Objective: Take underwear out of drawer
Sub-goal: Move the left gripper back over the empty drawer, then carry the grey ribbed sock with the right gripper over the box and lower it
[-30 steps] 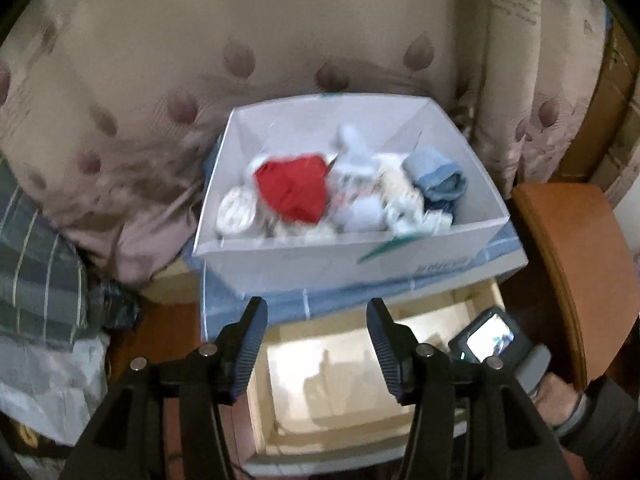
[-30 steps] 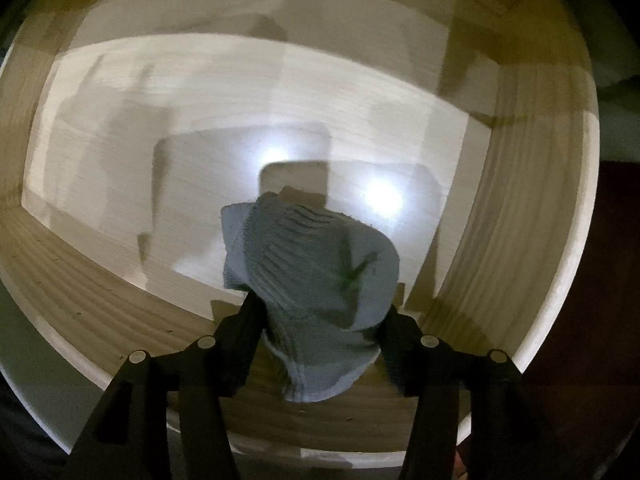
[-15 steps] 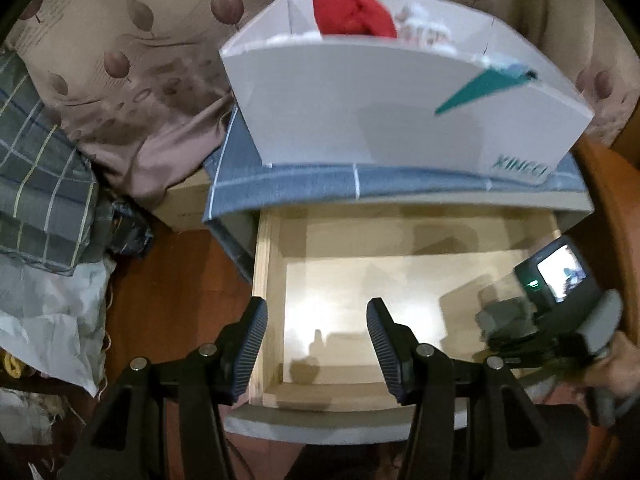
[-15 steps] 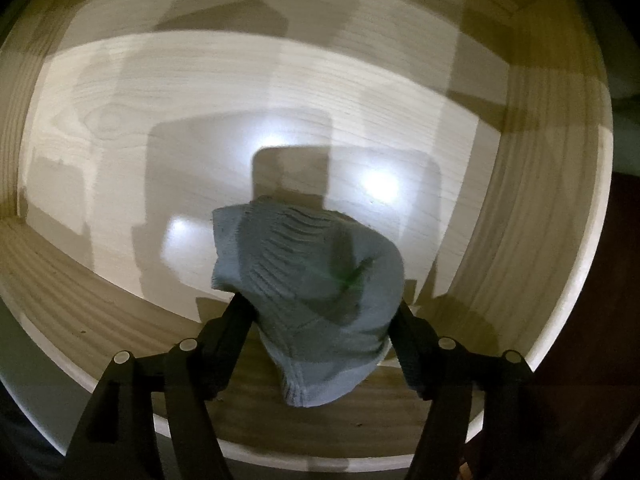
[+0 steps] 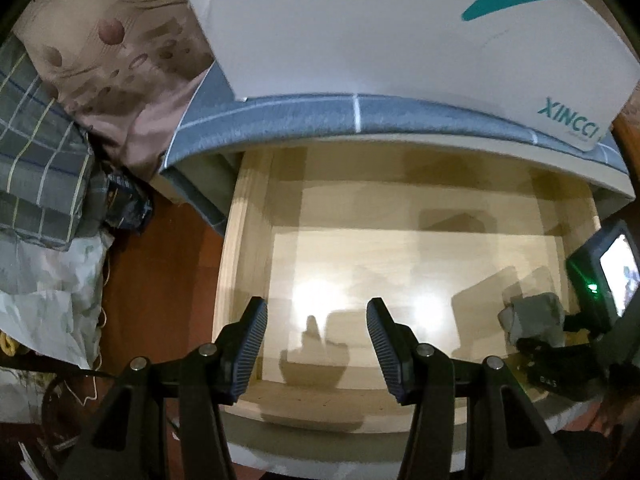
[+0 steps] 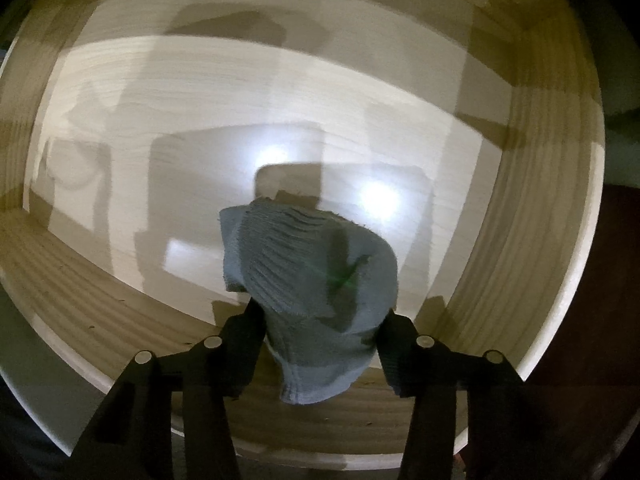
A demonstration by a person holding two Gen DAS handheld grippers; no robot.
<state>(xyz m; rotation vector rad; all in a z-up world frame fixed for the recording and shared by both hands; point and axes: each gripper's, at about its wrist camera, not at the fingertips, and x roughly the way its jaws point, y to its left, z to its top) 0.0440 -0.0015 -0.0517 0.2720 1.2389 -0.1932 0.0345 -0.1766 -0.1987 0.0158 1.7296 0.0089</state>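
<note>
A crumpled grey underwear [image 6: 316, 272] sits between the fingers of my right gripper [image 6: 322, 308], low inside the pale wooden drawer [image 6: 540, 200]. Its jaws are closing and both pads touch the cloth. In the left wrist view the same underwear [image 5: 532, 316] shows at the drawer's right side, with the right gripper's black body and lit screen [image 5: 612, 276] behind it. My left gripper [image 5: 316, 304] hangs open over the front left of the drawer [image 5: 240, 240], with nothing between its fingers. The rest of the drawer floor is bare wood.
A white cardboard box [image 5: 400, 32] stands on a blue-grey cloth [image 5: 320, 116] over the cabinet top, right above the drawer. Left of the cabinet lie patterned pink fabric [image 5: 132, 60], a plaid cloth [image 5: 36, 152] and pale bundles on the reddish floor [image 5: 160, 280].
My left gripper has sunk from above the white box down to the drawer's mouth. The right gripper's fingers spread a little around the grey underwear, then came back in against it.
</note>
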